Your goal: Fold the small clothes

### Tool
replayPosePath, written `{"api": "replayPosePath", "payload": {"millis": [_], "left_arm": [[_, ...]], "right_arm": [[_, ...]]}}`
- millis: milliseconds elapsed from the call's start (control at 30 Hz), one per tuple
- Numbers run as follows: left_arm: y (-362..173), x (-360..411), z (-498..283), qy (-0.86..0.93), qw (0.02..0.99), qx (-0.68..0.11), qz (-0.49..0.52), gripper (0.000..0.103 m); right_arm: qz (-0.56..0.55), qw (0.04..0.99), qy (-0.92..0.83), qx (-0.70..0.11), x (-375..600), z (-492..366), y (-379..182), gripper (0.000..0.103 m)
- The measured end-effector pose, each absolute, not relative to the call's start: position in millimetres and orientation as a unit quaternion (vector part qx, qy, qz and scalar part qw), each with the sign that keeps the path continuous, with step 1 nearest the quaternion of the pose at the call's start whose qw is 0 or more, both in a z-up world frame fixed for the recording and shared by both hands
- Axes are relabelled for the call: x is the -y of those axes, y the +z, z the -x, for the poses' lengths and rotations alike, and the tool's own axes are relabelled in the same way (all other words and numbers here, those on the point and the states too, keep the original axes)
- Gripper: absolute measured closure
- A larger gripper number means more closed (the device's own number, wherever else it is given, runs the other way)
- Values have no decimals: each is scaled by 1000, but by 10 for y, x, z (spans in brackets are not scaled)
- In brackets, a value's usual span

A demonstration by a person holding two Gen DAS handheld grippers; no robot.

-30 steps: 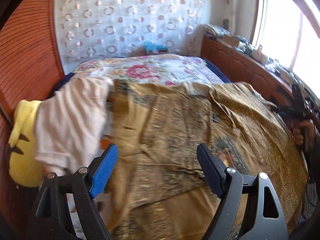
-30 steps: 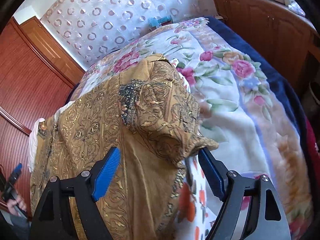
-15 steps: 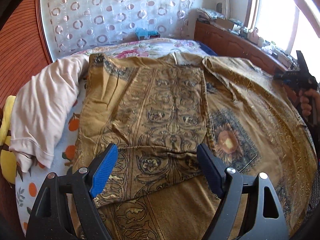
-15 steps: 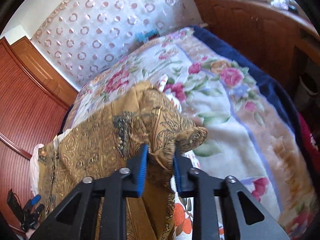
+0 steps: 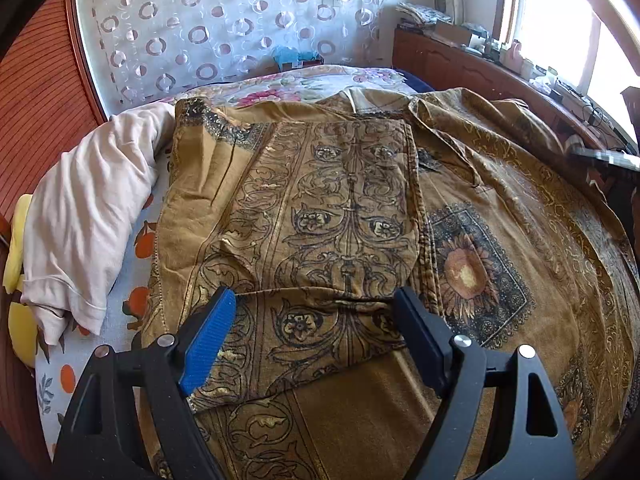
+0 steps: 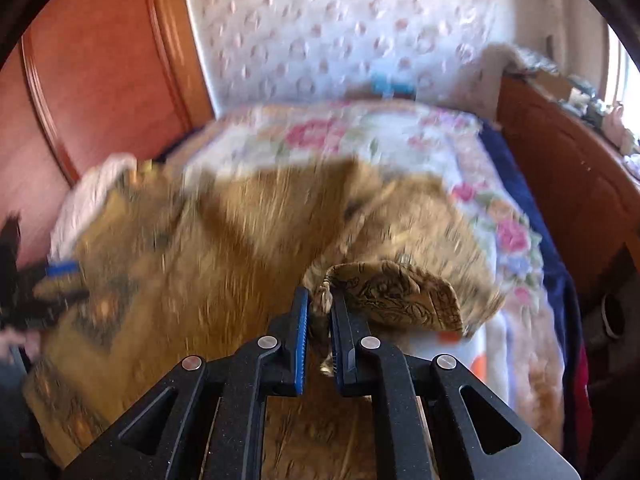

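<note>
A golden-brown patterned garment [image 5: 344, 216] lies spread over the bed, its left side folded in over the middle. My left gripper [image 5: 316, 328] is open and empty, hovering just above the garment's near part. In the right wrist view my right gripper [image 6: 320, 312] is shut on a bunched corner of the same garment [image 6: 392, 292] and holds it lifted above the bed; the rest of the cloth [image 6: 224, 264] is motion-blurred. The left gripper shows small at the left edge of the right wrist view [image 6: 52, 280].
A pale pink garment [image 5: 88, 208] lies heaped at the bed's left side over a yellow pillow [image 5: 16, 248]. The floral bedspread [image 6: 508, 240] lies beneath. A wooden cabinet [image 5: 480, 72] runs along the right, a wooden wardrobe [image 6: 104, 64] on the left.
My right gripper closed on the garment's corner and has swung it fast across the bed. My left gripper stayed open and moved in closer over the folded part.
</note>
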State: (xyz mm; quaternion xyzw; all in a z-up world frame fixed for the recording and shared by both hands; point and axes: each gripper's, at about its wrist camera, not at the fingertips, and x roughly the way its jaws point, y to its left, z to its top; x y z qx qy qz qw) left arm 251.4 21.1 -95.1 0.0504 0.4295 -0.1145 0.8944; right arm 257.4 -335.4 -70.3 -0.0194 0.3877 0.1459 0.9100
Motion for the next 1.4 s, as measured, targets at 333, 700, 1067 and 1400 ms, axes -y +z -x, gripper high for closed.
{"api": "replayPosePath", "payload": {"millis": [333,700,1067,1400], "left_arm": [[-954,-218,-2528,-115,894,-430,-50,21],[-955,-216,-2528,-115,894,-430,-50,21],[-956,-216,-2536,-115,894,-430,-50,21],[-954,-214,-2532,-114,894,-431,-50,21]], "right_arm": [[-17,909,117,-399,3694,-2172,-747,50],[-91,911,31,-400,3980,-2541,-864,49],[-59,907,-4,-417,3812,-3003,-833,54],[0,927,1,-375,3556,-3126,-742,101]]}}
